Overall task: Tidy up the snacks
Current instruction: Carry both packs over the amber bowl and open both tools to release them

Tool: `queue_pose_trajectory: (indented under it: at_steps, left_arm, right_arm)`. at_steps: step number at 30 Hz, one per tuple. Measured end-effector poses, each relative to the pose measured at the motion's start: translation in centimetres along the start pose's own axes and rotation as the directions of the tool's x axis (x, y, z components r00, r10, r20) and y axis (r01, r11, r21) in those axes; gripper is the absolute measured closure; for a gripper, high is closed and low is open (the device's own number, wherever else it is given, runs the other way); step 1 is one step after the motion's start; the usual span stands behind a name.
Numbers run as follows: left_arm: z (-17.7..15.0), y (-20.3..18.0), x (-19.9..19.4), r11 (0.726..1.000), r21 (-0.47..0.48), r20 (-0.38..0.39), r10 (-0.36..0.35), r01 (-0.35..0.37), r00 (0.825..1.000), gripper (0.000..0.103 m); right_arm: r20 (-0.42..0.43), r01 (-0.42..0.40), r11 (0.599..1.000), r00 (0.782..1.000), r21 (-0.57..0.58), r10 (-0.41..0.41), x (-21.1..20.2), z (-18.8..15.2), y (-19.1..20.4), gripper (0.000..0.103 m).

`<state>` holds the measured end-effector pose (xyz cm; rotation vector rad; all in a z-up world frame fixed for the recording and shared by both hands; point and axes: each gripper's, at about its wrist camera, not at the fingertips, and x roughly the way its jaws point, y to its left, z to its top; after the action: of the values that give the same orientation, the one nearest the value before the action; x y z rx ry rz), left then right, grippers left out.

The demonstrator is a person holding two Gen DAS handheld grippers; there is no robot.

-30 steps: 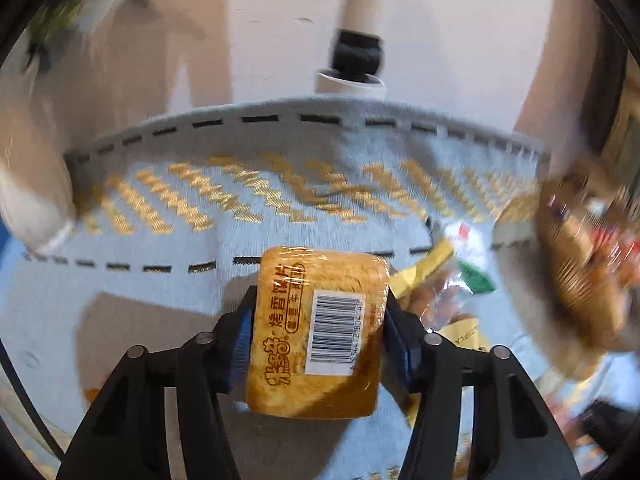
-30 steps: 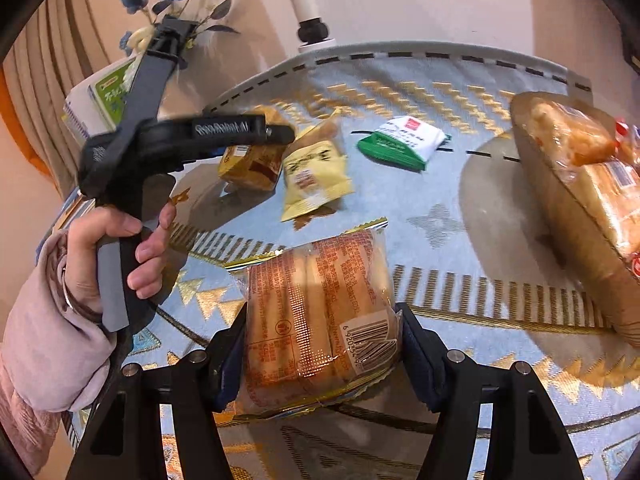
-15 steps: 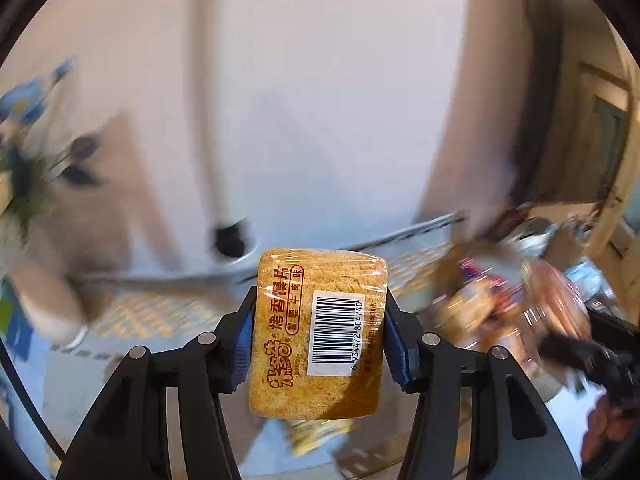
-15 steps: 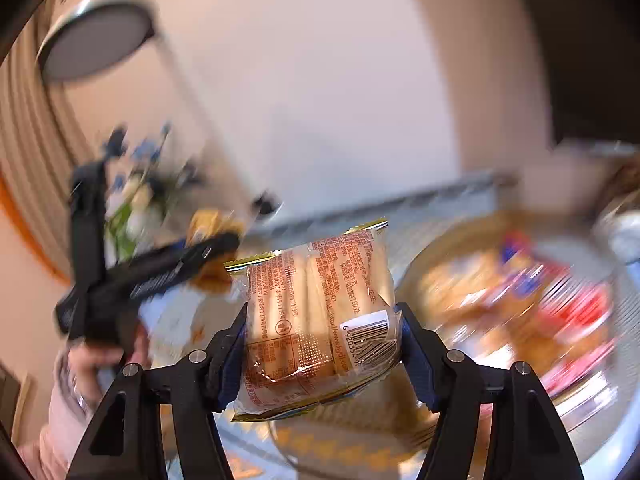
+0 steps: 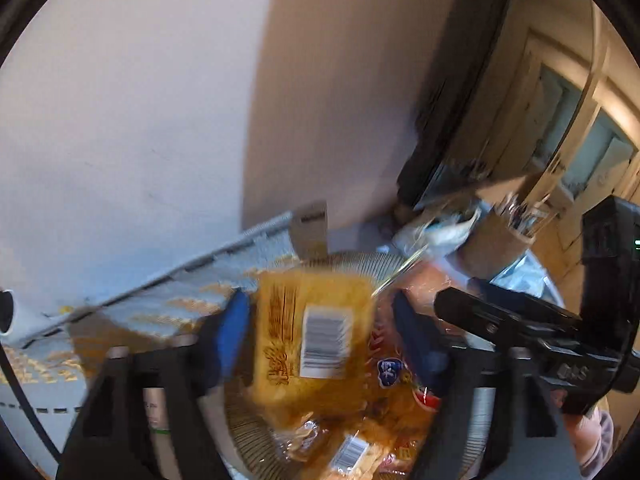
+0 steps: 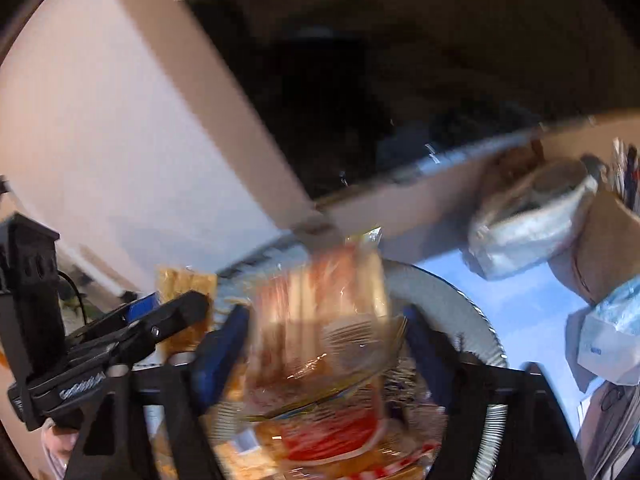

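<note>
Left wrist view, yellow packet: I see the yellow barcode packet (image 5: 316, 332) between my left gripper's (image 5: 320, 332) blue pads, above the ribbed bowl (image 5: 480, 412).
Left gripper state: its jaws have just been opening; a gap shows on each side of the packet, so the pads no longer press it.
Left pads: the left blue pad (image 5: 234, 328) stands just beside the packet's edge; the right one is further off.
Right wrist view, striped packet: the clear striped bread packet (image 6: 320, 312) sits between my right gripper's (image 6: 324, 344) pads, tilted and blurred, over the same bowl (image 6: 472, 320).
Right gripper state: its jaws have just been opening and stand wide; I see clear space between the pads and the wrapper.
Bowl contents: other wrapped snacks (image 5: 360, 436) already lie in it, among them a red-and-white wrapper (image 6: 332, 436).
Other gripper: each camera catches the opposite tool; in the left view my right one enters from the right edge.
Surroundings: patterned blue-grey cloth (image 5: 160, 304) under the bowl, a paper-wrapped cup of utensils (image 5: 500, 240) behind it, pale wall (image 5: 120, 100) beyond.
Image quality: both views are blurred; I cannot tell whether either packet touches the snacks below.
</note>
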<state>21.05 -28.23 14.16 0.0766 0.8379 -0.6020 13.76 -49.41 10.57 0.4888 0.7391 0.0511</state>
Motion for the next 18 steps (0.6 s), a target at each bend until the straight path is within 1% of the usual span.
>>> queue_pose_trajectory:
  at_steps: [1,3,5,8,10,12,15,16,18]
  left_arm:
    - [0.0,-0.1,0.3,1.0,0.003,-0.005,0.022,-0.022,1.0,0.025]
    - [-0.2,-0.1,0.4,0.999,0.016,-0.006,0.038,-0.038,0.999,0.025]
    - [-0.6,0.4,-0.1,0.997,0.023,-0.003,0.068,-0.068,0.998,0.025]
    - [-0.6,1.1,-1.1,0.995,0.017,0.008,0.097,-0.097,0.995,0.025]
    - [-0.8,2.0,-2.2,0.993,0.002,0.022,0.119,-0.119,0.993,0.025]
    - [-0.7,2.8,-2.8,0.99,-0.006,0.029,0.139,-0.139,0.99,0.025]
    - [-1.0,4.8,-5.8,0.977,-0.027,0.058,0.211,-0.209,0.976,0.025]
    - [-1.2,5.6,-6.8,0.973,-0.036,0.069,0.23,-0.228,0.971,0.022]
    - [-1.6,6.9,-8.4,0.966,-0.059,0.084,0.254,-0.25,0.964,0.021]
  right_arm:
    - [0.007,0.0,1.0,1.0,0.015,0.0,-0.1,-0.1,-0.5,0.009]
    - [0.005,-0.016,0.999,1.0,0.037,0.016,-0.2,-0.1,-1.2,0.009]
    - [0.007,-0.008,0.999,1.0,0.043,0.007,-0.4,-0.2,-1.5,0.009]
    - [0.014,0.008,0.999,1.0,0.038,-0.008,-0.6,-0.3,-1.0,0.009]
    - [0.023,-0.003,0.999,1.0,0.046,0.002,-0.9,-0.3,-0.4,0.009]
    - [0.031,-0.013,0.999,0.999,0.047,0.012,-1.3,-0.2,0.6,0.009]
    - [0.049,-0.03,0.999,0.998,0.021,0.029,-2.0,-0.1,3.1,0.009]
    - [0.053,-0.039,0.999,0.998,0.01,0.038,-2.2,-0.1,4.0,0.009]
    - [0.06,-0.071,0.997,0.996,-0.016,0.072,-2.4,-0.4,6.3,0.008]
